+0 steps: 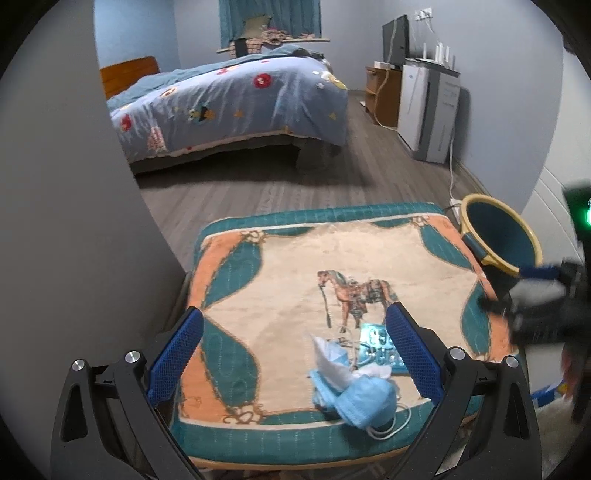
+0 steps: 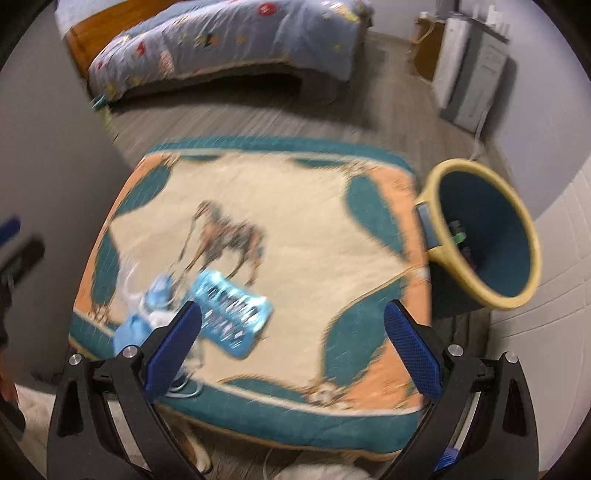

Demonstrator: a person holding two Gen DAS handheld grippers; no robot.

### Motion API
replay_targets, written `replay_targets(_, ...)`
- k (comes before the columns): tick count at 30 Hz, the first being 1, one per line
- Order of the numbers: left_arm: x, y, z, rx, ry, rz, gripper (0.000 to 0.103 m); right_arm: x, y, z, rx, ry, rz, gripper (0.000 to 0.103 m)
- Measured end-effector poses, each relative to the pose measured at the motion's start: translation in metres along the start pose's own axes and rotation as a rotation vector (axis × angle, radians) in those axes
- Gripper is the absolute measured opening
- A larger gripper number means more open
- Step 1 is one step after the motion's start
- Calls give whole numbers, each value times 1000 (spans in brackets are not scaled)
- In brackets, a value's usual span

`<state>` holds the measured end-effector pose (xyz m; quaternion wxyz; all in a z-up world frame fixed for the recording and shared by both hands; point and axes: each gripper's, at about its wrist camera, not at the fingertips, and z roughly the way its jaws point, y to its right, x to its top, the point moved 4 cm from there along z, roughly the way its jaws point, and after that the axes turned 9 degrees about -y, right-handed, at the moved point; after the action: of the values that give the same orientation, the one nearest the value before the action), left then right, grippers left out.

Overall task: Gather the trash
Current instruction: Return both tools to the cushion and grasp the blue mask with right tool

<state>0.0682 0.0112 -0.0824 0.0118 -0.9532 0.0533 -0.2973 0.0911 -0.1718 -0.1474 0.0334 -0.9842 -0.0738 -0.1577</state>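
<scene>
While both grippers' fingers [image 1: 412,354] gape empty, masks [image 1: 360,400] and a blister pack [image 2: 231,314] litter the cushioned table [image 1: 258,258]. A bin [image 2: 484,236] beside it holds scraps.

A bedroom with pale grey-blue walls [image 1: 498,74] and a grey wood-plank floor [image 1: 295,181]. A bed [image 1: 229,103] with an orange wooden headboard carries a blue cartoon-print quilt. Behind it hangs a teal curtain [image 1: 269,18]. Along the right wall stand a wooden cabinet [image 1: 384,96], a dark monitor [image 1: 395,38] and a white appliance [image 1: 428,110]. The light is dim and even.
</scene>
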Motion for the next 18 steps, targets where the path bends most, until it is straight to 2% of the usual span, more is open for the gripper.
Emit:
replay_targets(5,4,-25,4,31,-15,-56,98,-25,-52,31,89,-82,-45,97)
replay_targets(11,4,-49,11,20,-45,-142,98,-42,-100,55,136,-137,-130,97)
replay_targets(13,5,-51,13,11,-50,-150,98,-45,-110,59,152,-155,-155,90)
replay_targets(15,5,-51,14,9,-52,-147,98,-46,-118,62,164,-170,-190,59)
replay_targets(16,5,-50,16,8,-56,-142,98,-45,-121,63,174,-174,-202,48)
replay_targets(17,6,-49,18,8,-60,-135,98,-45,-122,63,184,-178,-212,25)
replay_targets(18,5,-47,19,7,-63,-130,98,-44,-123,62,189,-181,-222,15)
